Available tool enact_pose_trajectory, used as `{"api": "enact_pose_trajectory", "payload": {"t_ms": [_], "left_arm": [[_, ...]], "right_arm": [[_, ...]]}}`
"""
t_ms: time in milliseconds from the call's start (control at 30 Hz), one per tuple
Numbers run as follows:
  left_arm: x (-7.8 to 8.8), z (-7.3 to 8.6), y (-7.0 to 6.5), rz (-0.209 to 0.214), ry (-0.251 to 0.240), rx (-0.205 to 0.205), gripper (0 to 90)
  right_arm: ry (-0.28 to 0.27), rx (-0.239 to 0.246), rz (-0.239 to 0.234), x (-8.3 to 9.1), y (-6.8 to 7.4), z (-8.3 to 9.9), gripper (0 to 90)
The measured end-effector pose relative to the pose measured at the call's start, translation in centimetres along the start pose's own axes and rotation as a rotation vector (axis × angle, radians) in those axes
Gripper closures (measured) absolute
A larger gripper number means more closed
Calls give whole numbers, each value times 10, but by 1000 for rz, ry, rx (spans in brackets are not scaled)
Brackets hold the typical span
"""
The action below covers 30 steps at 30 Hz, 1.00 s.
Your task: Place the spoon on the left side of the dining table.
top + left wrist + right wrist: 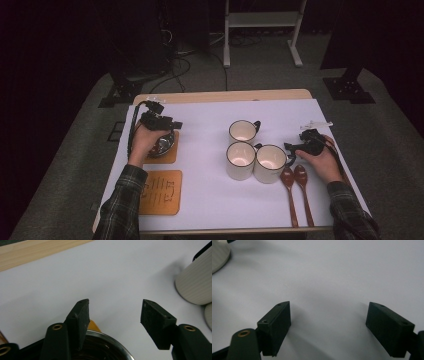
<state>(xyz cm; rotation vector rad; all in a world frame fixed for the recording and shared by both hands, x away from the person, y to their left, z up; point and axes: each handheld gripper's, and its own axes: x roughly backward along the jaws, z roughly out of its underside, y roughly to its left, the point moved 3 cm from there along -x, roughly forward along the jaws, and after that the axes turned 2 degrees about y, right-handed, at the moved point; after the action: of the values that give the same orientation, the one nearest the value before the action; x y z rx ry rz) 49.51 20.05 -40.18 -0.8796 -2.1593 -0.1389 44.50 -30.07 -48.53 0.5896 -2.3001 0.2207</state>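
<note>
At the left edge of the surface (210, 200), toward the far corner, the left hand-held gripper (115, 315) hangs just over a shiny metal bowl (164, 143) that sits on an orange coaster (167, 155). Its jaws stand partly apart with nothing between them, and in the left gripper view the bowl's rim curves below the left jaw without the pads pressing on it. A second orange coaster (161, 192) with cut-out slots lies nearer the front edge, just beside the person's left sleeve (122, 205). Near the middle of the surface three cream mugs stand close together: one mug (243, 131) toward the far edge, a second mug (240, 160) in front of it, and a third mug (270, 163) touching that one on its right. Just in front of the third mug, two brown wooden spoons (295, 192) lie side by side, bowls toward the mugs and handles pointing at the front edge. By the right edge, the right hand-held gripper (328, 320) rests low over the bare white surface, jaws wide apart and empty, pointing toward the third mug's handle.
</note>
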Motion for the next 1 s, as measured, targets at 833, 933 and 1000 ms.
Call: {"api": "enact_pose_trajectory", "payload": {"t_ms": [833,933,1000], "left_arm": [[9,6,-45,-8,-35,-70,103],[10,8,-50,-19,-35,-83,82],[9,10,-52,-19,-32,-82,81]], "right_arm": [[4,-3,-2,0,0,0,184],[3,-3,-1,0,0,0,184],[3,-3,-1,0,0,0,184]]}}
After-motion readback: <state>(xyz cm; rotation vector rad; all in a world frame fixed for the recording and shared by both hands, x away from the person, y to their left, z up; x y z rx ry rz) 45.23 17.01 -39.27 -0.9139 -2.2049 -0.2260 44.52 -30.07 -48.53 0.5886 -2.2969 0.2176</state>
